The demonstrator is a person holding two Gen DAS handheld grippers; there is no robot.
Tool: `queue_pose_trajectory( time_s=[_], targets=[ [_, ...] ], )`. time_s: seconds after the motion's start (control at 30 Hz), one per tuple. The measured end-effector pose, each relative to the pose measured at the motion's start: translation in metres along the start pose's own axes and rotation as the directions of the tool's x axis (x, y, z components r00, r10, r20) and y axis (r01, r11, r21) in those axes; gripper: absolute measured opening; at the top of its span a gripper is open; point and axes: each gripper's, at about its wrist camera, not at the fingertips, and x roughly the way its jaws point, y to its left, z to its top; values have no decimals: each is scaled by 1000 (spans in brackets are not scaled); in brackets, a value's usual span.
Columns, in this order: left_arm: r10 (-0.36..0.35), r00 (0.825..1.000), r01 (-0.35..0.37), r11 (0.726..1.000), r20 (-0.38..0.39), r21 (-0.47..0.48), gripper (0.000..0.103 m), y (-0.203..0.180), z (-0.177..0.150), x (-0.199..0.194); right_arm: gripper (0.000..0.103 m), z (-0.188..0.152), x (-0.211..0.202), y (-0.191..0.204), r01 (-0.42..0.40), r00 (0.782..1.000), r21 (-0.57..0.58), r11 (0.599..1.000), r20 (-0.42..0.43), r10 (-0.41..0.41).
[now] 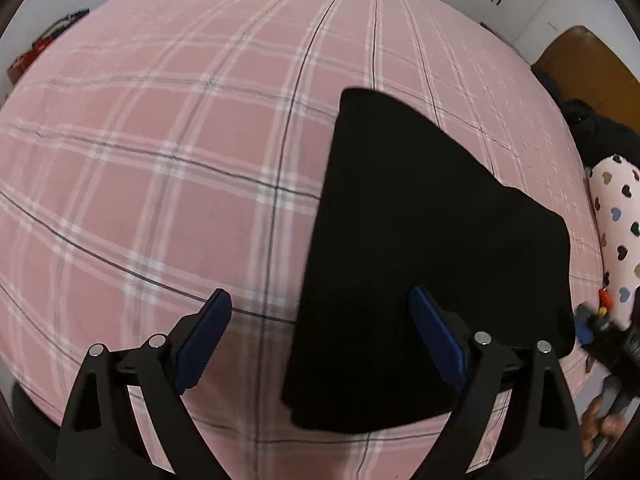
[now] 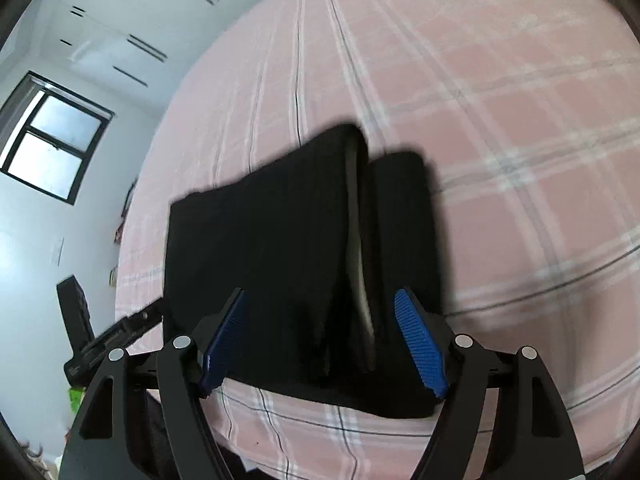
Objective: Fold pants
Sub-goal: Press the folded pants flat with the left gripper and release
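The black pants (image 1: pixel 420 248) lie folded flat on the pink plaid bed sheet (image 1: pixel 160 160), a dark block tapering toward the far end. My left gripper (image 1: pixel 320 300) hovers over their near left edge, open, with one blue pad over the sheet and the other over the cloth. In the right wrist view the same pants (image 2: pixel 280 240) show a raised fold edge (image 2: pixel 356 240) running lengthwise. My right gripper (image 2: pixel 322 300) is open above their near end, nothing pressed between its blue pads (image 2: pixel 420 344).
A heart-print pillow (image 1: pixel 616 232) and dark clothing (image 1: pixel 600 128) lie at the bed's right side near a wooden headboard (image 1: pixel 580 60). The other gripper and a hand (image 1: pixel 600 424) show at the right edge. White wardrobe doors (image 2: pixel 112 40), a window (image 2: pixel 52 136) and a black device (image 2: pixel 76 312) stand left of the bed.
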Motion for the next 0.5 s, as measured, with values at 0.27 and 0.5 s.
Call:
queue_pose_trajectory(
  time_s=[0.27,0.5],
  targets=[
    [-196,978,190,977,-66,-92,63,10,2,18,16,3,-18,31,-41,997,-50,998,59,44],
    [-70,997,68,996,19,63,96,-15,-1,-10,38,-14,-4,-27,98,995,14,995,-17,-98]
  ],
)
